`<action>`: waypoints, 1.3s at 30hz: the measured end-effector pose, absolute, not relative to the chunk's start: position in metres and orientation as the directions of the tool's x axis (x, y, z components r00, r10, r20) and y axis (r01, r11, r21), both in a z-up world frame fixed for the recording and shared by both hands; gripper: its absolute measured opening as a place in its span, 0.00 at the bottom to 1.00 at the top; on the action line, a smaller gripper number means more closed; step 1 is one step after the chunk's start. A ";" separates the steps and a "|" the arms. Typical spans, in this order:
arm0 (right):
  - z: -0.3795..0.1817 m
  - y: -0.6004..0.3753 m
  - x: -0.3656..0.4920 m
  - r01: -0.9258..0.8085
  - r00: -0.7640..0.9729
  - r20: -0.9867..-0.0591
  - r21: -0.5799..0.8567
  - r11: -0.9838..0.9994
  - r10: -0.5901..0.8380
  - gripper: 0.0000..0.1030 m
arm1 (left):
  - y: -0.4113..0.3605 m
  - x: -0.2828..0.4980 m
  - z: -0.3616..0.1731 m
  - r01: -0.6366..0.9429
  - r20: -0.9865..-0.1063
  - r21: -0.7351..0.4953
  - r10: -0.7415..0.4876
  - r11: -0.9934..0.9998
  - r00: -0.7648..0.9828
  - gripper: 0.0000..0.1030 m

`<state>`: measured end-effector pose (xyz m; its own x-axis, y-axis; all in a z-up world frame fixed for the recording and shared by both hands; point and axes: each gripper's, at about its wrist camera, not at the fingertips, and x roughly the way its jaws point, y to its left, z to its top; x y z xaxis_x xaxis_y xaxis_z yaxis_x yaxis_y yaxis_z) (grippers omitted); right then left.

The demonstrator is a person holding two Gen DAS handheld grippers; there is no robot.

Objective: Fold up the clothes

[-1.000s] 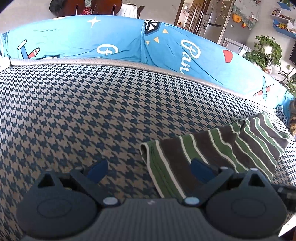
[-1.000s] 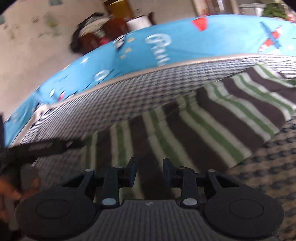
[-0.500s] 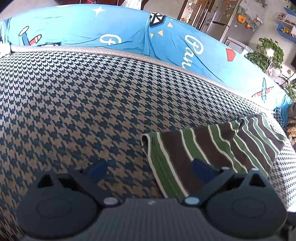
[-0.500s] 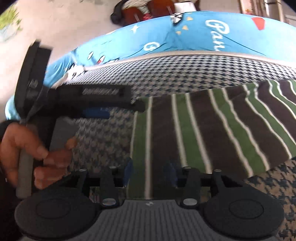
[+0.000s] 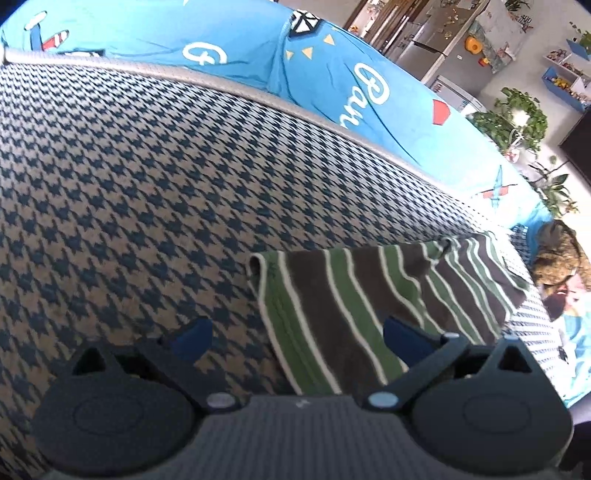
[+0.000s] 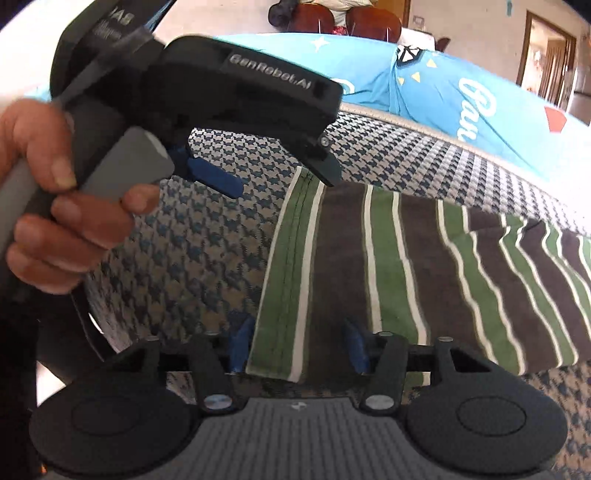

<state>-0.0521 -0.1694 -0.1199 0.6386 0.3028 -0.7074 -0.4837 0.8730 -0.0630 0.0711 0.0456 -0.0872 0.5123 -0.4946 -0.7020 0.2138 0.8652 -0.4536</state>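
A garment with green, brown and white stripes [image 5: 369, 295] lies folded and flat on the houndstooth cover [image 5: 129, 184]. My left gripper [image 5: 295, 336] hovers open over the garment's left hem, one blue pad [image 5: 192, 334] above the cover and the other above the stripes. In the right wrist view the garment [image 6: 406, 277] fills the right half. My right gripper [image 6: 298, 345] sits low at its near left corner; its jaws are opening, with the hem strip lying between the pads, unpressed. A hand [image 6: 55, 221] holds the left gripper [image 6: 280, 182] just beyond that.
A bright blue printed sheet [image 5: 332, 74] runs along the cover's far edge. Potted plants [image 5: 517, 118] and a fridge [image 5: 436, 40] stand behind on the right. A brown furry shape [image 5: 557, 254] lies off the right edge. Wooden chairs [image 6: 351, 18] stand far back.
My right gripper has slid left along the garment to its hem corner, rolled level, and its jaws have widened. The left gripper has only tilted slightly and now looms close in the right view.
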 end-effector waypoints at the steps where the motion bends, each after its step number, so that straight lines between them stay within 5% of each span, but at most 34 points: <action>1: -0.121 -0.170 -0.052 -0.482 0.644 -0.704 -0.068 0.874 0.300 0.43 | 0.045 0.071 -0.087 0.216 -0.700 -0.462 -0.503 0.860 0.506 1.00; 5: -0.120 -0.181 -0.046 -0.434 0.656 -0.693 -0.021 0.901 0.300 0.15 | 0.041 0.072 -0.089 0.227 -0.696 -0.492 -0.536 0.841 0.478 1.00; 16: -0.125 -0.242 -0.021 -0.214 0.613 -0.645 0.421 0.882 0.457 0.13 | 0.019 0.084 -0.104 0.239 -0.680 -0.585 -0.629 0.775 0.376 1.00; 22: -0.123 -0.253 -0.021 -0.159 0.628 -0.623 0.483 0.861 0.466 0.12 | 0.000 0.101 -0.112 0.249 -0.677 -0.603 -0.651 0.758 0.343 1.00; 28: -0.118 -0.250 -0.028 -0.206 0.630 -0.627 0.435 0.877 0.459 0.12 | -0.013 0.105 -0.112 0.266 -0.686 -0.578 -0.636 0.771 0.353 0.84; 30: -0.116 -0.248 -0.030 -0.230 0.629 -0.615 0.437 0.870 0.475 0.17 | -0.015 0.105 -0.111 0.265 -0.688 -0.574 -0.632 0.775 0.356 0.81; 34: -0.112 -0.243 -0.034 -0.283 0.647 -0.582 0.417 0.863 0.493 0.52 | -0.017 0.107 -0.112 0.255 -0.692 -0.576 -0.629 0.777 0.354 0.80; 39: -0.114 -0.227 -0.035 -0.347 0.628 -0.599 0.355 0.868 0.496 0.56 | -0.016 0.105 -0.110 0.259 -0.699 -0.565 -0.621 0.784 0.355 0.80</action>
